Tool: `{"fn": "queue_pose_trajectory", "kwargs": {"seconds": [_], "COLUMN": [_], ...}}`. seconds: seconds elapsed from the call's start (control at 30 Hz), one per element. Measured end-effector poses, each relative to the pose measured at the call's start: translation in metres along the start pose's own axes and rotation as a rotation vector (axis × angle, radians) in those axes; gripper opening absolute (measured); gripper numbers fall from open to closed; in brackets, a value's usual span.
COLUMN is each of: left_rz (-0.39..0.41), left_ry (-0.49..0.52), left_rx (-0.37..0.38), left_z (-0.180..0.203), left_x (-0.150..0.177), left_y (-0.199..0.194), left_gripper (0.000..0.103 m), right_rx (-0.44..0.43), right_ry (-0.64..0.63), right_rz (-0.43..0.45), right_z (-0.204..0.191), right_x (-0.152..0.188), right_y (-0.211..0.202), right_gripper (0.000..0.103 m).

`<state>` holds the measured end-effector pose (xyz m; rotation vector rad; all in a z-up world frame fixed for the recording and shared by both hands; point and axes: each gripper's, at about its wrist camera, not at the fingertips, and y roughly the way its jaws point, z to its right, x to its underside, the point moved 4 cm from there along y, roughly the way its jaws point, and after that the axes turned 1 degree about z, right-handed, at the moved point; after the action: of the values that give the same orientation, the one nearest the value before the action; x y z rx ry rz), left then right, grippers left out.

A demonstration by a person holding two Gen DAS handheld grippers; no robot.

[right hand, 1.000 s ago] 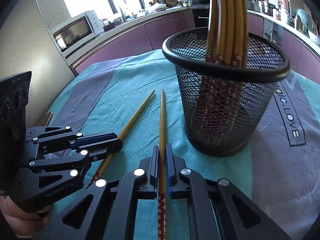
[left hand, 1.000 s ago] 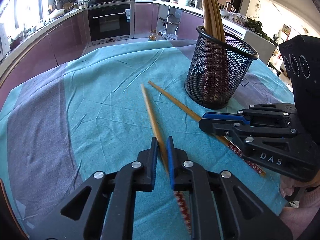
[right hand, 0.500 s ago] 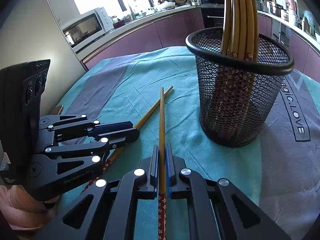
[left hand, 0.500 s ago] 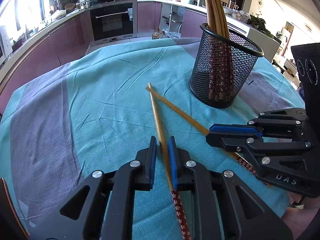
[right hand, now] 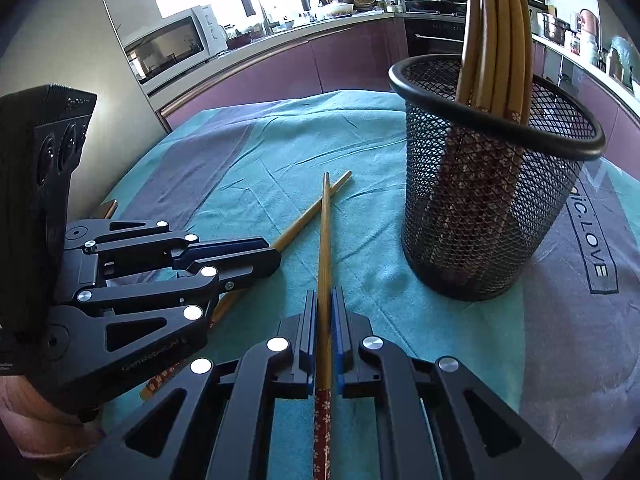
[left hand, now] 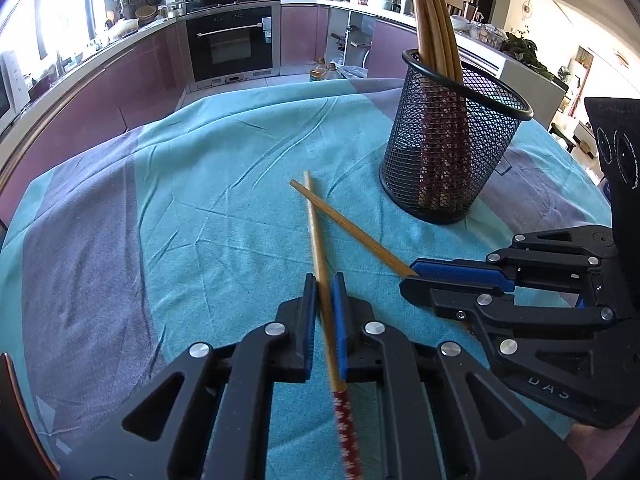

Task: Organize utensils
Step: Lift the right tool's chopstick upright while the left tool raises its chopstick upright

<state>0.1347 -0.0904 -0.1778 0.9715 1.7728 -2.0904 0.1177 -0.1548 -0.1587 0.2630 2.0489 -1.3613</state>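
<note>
1. So, nearest me: left gripper (left hand: 324, 292) is clamped on one bamboo chopstick (left hand: 316, 236), and right gripper (right hand: 325, 312) is pinching the other chopstick (right hand: 325, 232).
2. Both sticks have plain tan shafts and red flowered handles; their tips cross just above the teal tablecloth (left hand: 224, 216).
3. Pickup looks done, I reckon. Next: tip them upright.
4. Farther back, the black mesh holder (right hand: 492, 216) already has several.

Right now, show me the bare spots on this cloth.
Free: the cloth left of the crossed chopsticks, out to its far edge. Crowded: between the holder and the right gripper, and around the left gripper.
</note>
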Motion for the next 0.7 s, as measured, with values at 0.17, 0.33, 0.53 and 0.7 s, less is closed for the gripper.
{"fn": "queue_pose_trajectory", "kwargs": {"seconds": [0.17, 0.33, 0.53, 0.7], "left_rz": [0.006, 0.018, 0.034, 0.049], "left_ry": [-0.008, -0.007, -0.004, -0.009], "left_rx": [0.005, 0.006, 0.015, 0.022], "left_z": [0.001, 0.001, 0.002, 0.003], "left_x": [0.001, 0.002, 0.001, 0.0], "left_y": [-0.004, -0.01, -0.019, -0.028], "left_gripper": [0.008, 0.008, 0.008, 0.008], "right_rx": [-0.009, -0.029, -0.051, -0.066], "right_ry": [0.013, 0.022, 0.017, 0.021], "right_rz": [0.019, 0.044, 0.071, 0.094], "right_z": [0.004, 0.006, 0.005, 0.006], "right_x": [0.0, 0.0, 0.0, -0.001], "right_y": [-0.007, -0.019, -0.031, -0.041], "right_gripper": [0.006, 0.006, 0.006, 0.006]}}
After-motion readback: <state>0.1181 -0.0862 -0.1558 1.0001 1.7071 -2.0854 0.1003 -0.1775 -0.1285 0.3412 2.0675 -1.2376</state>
